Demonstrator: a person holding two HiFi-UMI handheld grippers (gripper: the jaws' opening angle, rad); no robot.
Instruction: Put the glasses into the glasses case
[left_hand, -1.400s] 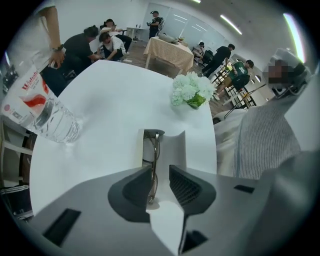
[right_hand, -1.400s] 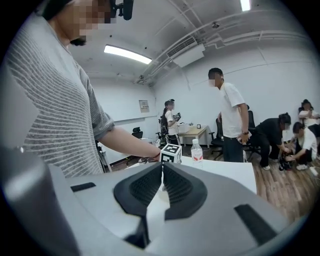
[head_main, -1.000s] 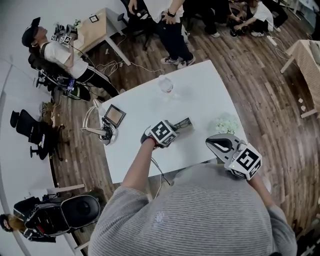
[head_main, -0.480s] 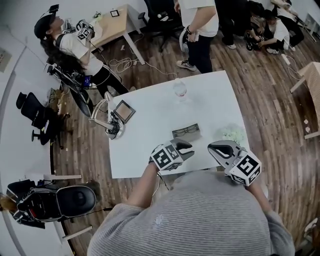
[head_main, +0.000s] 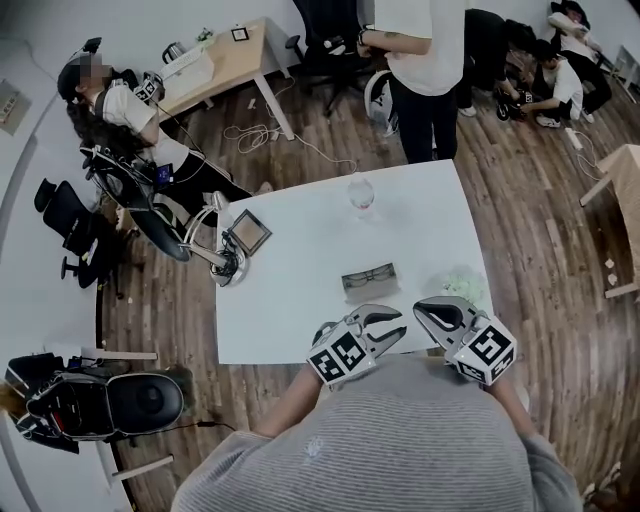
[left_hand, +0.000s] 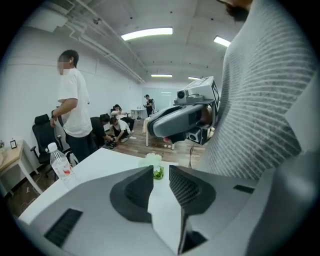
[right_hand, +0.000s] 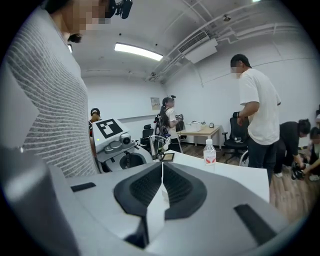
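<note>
White tabletop (head_main: 300, 310) in a busy office carries one open grey glasses case (head_main: 370, 281) near its front edge, apparently with one pair of glasses in it, plus one water bottle (head_main: 360, 192) and one small plant (head_main: 462, 285). Both tools hang empty at the near edge, the left gripper (head_main: 397, 322) slightly parted and the right gripper (head_main: 421, 306) pressed together. To finish well, steady the case with one and ease it closed with the other.

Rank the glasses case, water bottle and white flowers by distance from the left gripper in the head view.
1. Glasses case, just ahead of the left gripper.
2. White flowers, to its right.
3. Water bottle, at the table's far edge.
</note>
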